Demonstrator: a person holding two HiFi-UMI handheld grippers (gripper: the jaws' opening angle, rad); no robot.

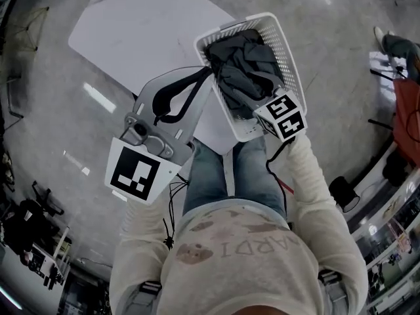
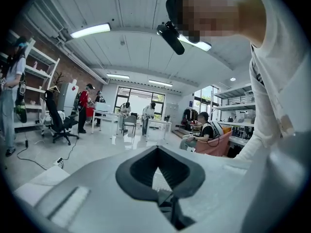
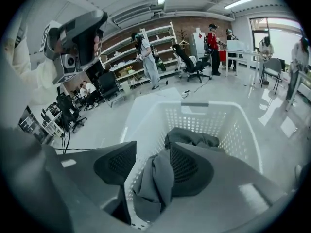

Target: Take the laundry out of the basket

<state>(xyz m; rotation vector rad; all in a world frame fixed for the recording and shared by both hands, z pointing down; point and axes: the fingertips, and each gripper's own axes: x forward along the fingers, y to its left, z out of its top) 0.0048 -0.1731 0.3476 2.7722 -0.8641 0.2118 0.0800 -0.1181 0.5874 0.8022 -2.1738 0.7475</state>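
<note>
A white perforated laundry basket [image 1: 262, 20] stands in front of me, partly on a white tabletop. Dark grey laundry [image 1: 246, 67] lies bunched inside it. My right gripper [image 3: 153, 152] is at the basket's near corner, open. A fold of the grey laundry [image 3: 153, 183] hangs between its pads and touches the right pad [image 3: 189, 169]. The left pad [image 3: 116, 164] stands outside the basket wall [image 3: 194, 104]. My left gripper [image 1: 207, 72] is shut and empty, its tips by the basket's left rim. In its own view the left gripper [image 2: 156, 148] points out into the room.
The white tabletop [image 1: 144, 25] stretches left of the basket. My jeans-clad legs [image 1: 223, 176] are right below it. Around stand desks, office chairs [image 2: 58, 123], shelves [image 3: 160, 47] and several people, and a cable runs over the grey floor [image 2: 29, 154].
</note>
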